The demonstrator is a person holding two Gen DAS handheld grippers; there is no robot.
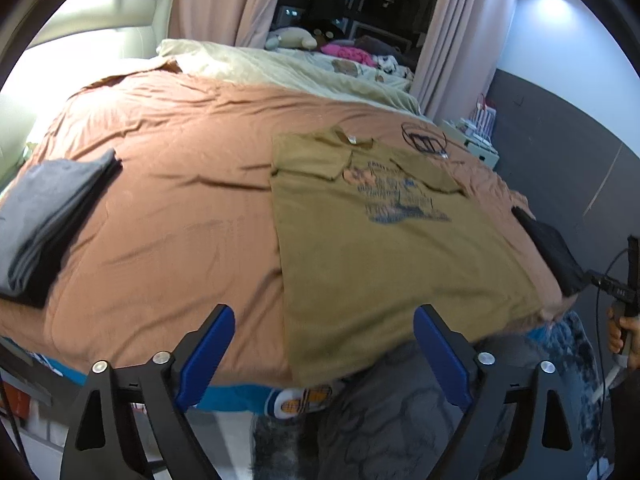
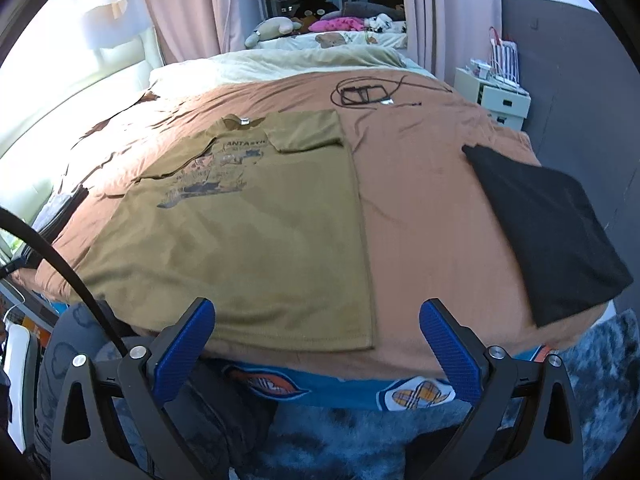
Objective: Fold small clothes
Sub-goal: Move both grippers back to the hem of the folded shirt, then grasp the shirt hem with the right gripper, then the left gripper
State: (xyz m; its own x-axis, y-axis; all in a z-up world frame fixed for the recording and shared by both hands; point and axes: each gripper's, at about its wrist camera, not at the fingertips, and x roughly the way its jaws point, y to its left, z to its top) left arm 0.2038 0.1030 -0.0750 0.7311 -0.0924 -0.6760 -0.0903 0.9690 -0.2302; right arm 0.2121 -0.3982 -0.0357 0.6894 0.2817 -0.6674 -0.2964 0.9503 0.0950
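- Olive-brown printed cotton T-shirt [image 1: 384,240] spread flat on bed's rust-orange duvet [image 1: 172,200], sleeves folded in, hem at near edge.
- Left gripper [image 1: 324,356] released, empty, just short of hem's left corner.
- Right gripper [image 2: 316,356] released, empty, above hem's right corner.
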